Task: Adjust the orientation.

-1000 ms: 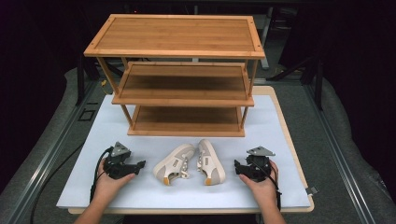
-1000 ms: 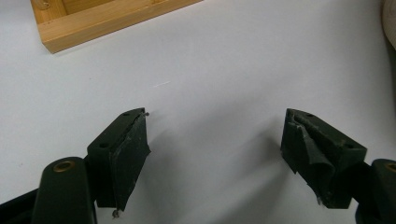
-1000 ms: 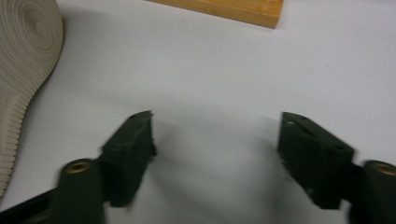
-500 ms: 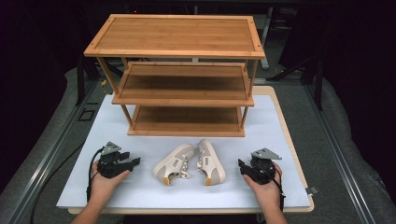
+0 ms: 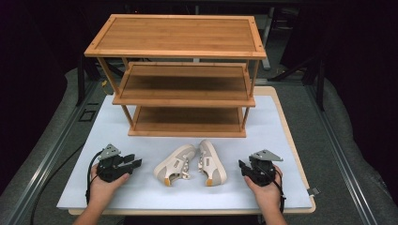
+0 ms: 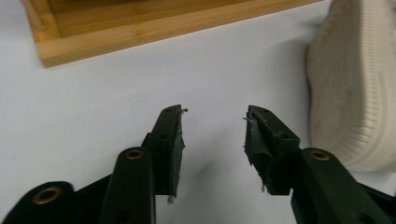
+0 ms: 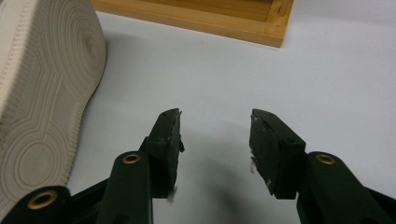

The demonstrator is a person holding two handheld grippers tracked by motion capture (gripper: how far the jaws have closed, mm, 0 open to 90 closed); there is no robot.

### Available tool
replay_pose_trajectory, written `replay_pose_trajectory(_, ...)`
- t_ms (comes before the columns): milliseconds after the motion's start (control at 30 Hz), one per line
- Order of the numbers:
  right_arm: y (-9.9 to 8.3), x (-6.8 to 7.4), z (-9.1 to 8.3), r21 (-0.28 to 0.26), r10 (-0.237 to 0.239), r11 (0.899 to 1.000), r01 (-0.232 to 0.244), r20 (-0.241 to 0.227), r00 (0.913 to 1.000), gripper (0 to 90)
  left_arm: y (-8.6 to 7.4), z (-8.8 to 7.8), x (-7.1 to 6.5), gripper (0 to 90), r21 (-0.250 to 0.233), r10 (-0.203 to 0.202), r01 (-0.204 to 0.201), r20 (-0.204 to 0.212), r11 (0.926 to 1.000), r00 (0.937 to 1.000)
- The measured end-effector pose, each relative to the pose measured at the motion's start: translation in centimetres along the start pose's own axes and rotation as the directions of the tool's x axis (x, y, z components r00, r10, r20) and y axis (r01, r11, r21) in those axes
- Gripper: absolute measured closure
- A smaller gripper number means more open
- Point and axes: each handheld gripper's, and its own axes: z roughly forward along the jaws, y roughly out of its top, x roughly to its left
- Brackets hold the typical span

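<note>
Two pale shoes lie on their sides in the middle of the white bench (image 5: 141, 187), soles turned outward and uppers facing each other, just in front of the wooden rack (image 5: 187, 101). The left shoe (image 5: 174, 165) and the right shoe (image 5: 212, 162) touch or nearly touch near their far ends.

The left gripper (image 5: 136, 162) rests in a hand at the left, near the left shoe but apart from it. Its jaws have just been closing and stand partly apart with only bare bench between them; in the left gripper view the shoe's ribbed sole (image 6: 355, 88) lies off to the right of the jaws.

The right gripper (image 5: 241, 165) sits at the right, pointing toward the right shoe without touching it. Its jaws have also just been closing, half apart around nothing, with the sole (image 7: 42, 88) to their left in the right gripper view.
</note>
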Motion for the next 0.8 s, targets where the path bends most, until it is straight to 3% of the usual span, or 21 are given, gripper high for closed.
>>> replay_pose_trajectory(67,0.0,-0.2,-0.1,-0.005,0.014,1.0,-0.014,-0.005,0.9999,53.1,0.4,-0.4,-0.9,62.9,-0.022,0.024,-0.024,0.011,0.9995,0.9996)
replay_pose_trajectory(233,-0.1,-0.4,-0.2,-0.007,0.028,1.0,-0.028,-0.009,0.9996,54.5,0.8,-0.6,-2.2,71.1,-0.016,0.059,-0.059,0.025,0.9981,0.9979)
replay_pose_trajectory(300,0.0,-0.4,-0.3,-0.011,0.018,1.0,-0.018,0.004,0.9998,54.7,1.1,-0.9,-3.1,75.2,-0.025,0.084,-0.083,0.058,0.9962,0.9947)
replay_pose_trajectory(533,-0.1,-0.3,-0.1,-0.006,0.018,1.0,-0.018,0.002,0.9998,54.6,1.7,-1.6,-5.0,85.5,-0.058,0.104,-0.099,0.088,0.9934,0.9906)
replay_pose_trajectory(800,-0.1,-0.5,-0.1,-0.009,0.027,1.0,-0.027,0.001,0.9996,54.3,1.9,-0.9,-6.1,88.4,-0.045,0.137,-0.133,0.117,0.9902,0.9837)
